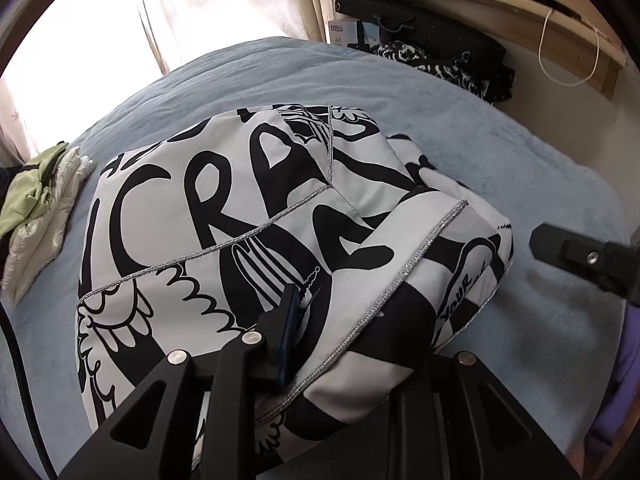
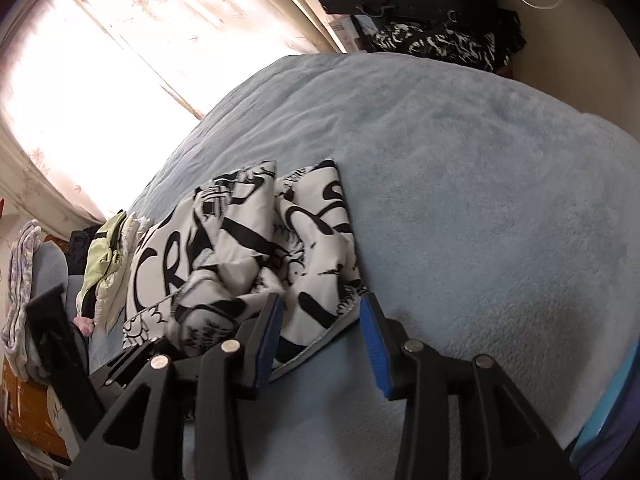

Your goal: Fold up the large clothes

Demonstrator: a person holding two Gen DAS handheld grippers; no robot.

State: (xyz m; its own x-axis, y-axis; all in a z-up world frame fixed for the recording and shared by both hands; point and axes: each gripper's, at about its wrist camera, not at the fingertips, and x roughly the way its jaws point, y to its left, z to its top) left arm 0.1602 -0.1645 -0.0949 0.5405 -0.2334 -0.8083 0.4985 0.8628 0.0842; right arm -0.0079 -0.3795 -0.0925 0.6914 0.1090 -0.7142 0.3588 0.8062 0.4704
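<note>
covering the bed, a blue blanket (image 2: 460, 184) bears the folded jacket (image 1: 224, 216); right hand-held gripper (image 2: 320, 316) parted, left's (image 1: 360, 320) grip unclear.

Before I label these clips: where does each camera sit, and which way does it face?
Left wrist: on the left tongs, angled down at the black-and-white garment on the blue blanket; right tongs at the edge.
Right wrist: on the right tongs, facing the garment's corner.
Shared: garment, blanket, green clothes, curtain.
</note>
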